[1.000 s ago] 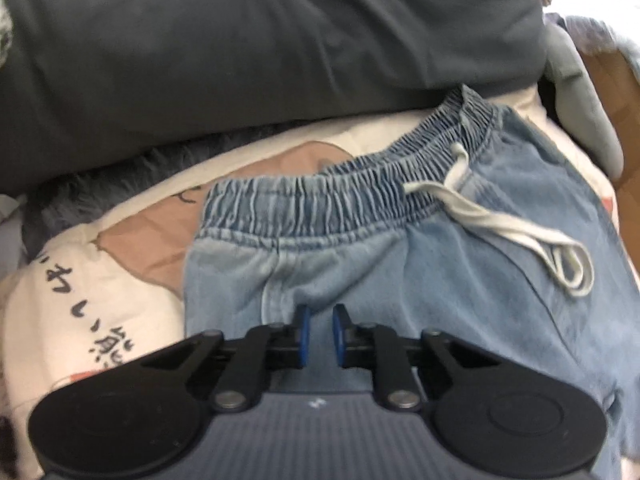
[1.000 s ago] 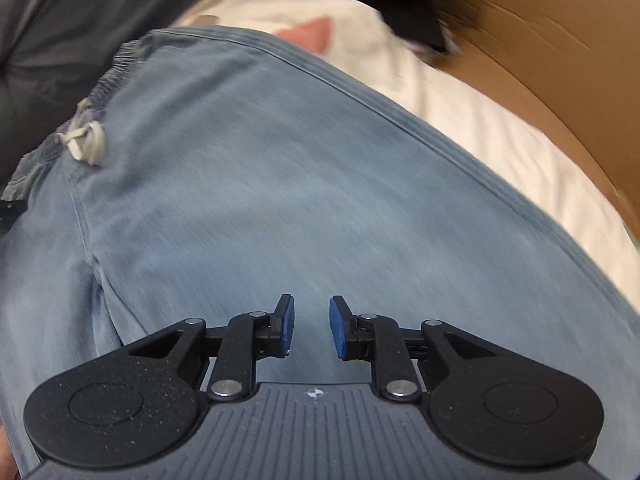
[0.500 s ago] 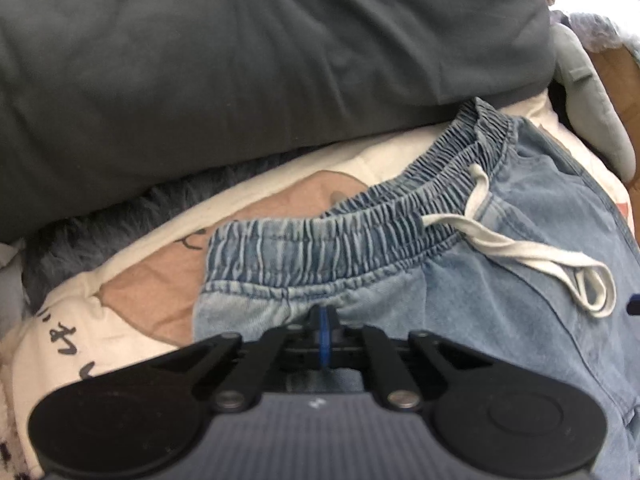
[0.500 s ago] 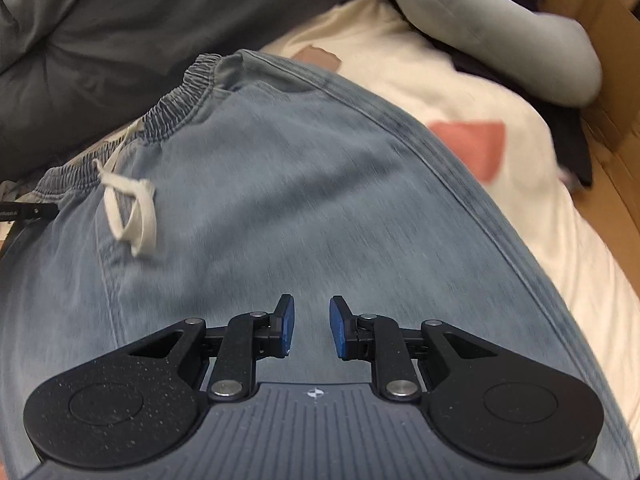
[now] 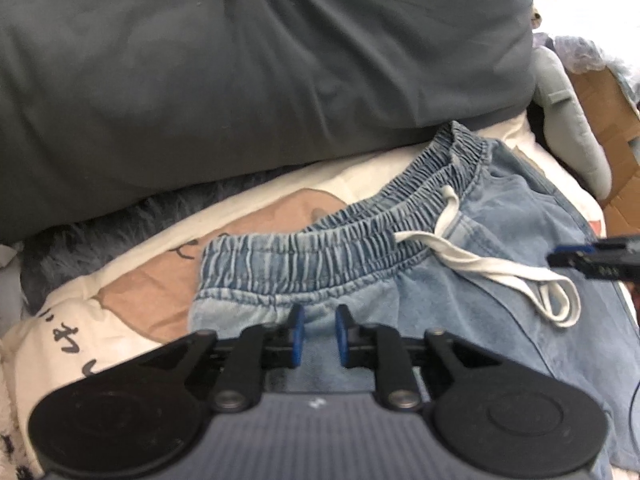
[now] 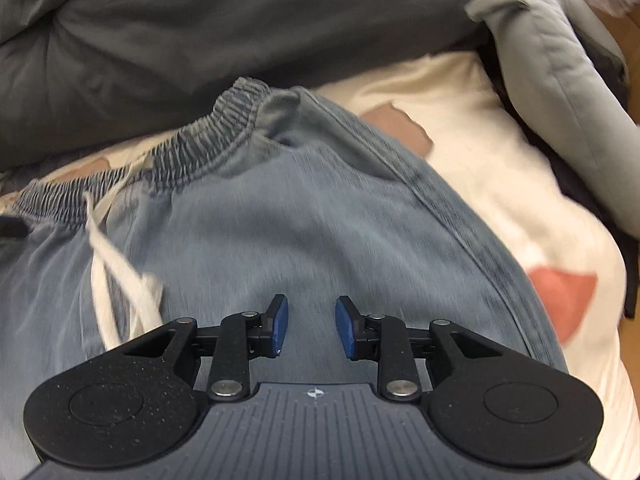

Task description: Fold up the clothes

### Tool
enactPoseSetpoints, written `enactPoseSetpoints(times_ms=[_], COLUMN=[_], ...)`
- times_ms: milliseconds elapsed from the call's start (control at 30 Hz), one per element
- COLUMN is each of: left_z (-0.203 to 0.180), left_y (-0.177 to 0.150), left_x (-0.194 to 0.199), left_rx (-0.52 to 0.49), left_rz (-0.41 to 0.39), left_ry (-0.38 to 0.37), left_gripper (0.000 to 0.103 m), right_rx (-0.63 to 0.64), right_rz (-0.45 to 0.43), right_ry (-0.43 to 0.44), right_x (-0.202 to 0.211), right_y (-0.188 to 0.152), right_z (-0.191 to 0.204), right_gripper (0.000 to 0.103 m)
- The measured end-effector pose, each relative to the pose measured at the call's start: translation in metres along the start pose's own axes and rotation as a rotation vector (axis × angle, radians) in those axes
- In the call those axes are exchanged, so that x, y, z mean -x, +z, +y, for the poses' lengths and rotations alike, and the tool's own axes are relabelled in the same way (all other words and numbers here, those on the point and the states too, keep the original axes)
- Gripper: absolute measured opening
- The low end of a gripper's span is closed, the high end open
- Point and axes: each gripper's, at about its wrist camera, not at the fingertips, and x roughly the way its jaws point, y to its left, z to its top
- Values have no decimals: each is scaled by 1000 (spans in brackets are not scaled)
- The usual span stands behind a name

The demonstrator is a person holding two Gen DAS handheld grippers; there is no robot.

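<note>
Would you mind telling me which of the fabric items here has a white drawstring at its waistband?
The light blue denim pants, lying on the cream printed blanket; their elastic waistband carries the white drawstring. The dark grey duvet behind has none.

faded blue jeans [image 5: 500,240] — white drawstring [image 5: 492,268] — grey duvet [image 5: 240,60]

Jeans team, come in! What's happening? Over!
Left gripper opening at waistband, nothing pinched. Right gripper opening above jeans, empty. Drawstring loose on top.

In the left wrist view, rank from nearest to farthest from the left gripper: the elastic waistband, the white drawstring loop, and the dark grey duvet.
1. Elastic waistband, just ahead of the left gripper.
2. White drawstring loop, off to the right.
3. Dark grey duvet, across the back.
</note>
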Motion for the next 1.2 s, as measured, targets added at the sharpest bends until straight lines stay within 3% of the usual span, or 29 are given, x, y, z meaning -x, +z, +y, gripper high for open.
enactPoseSetpoints(times_ms=[300, 467, 867, 1200], left_z=[8, 14, 14, 9], left_y=[-3, -3, 1, 7], left_x=[-5, -13, -1, 8], left_rx=[21, 38, 89, 79], left_rz=[8, 49, 33, -3], left_ry=[-23, 15, 9, -14], left_gripper=[18, 5, 6, 10], right_rx=[22, 23, 29, 92], right_rz=[-18, -6, 17, 23], right_ry=[9, -22, -83, 88], right_x=[-27, -42, -57, -30], right_y=[39, 53, 84, 73], right_z=[19, 19, 24, 43], right_gripper=[33, 33, 30, 31])
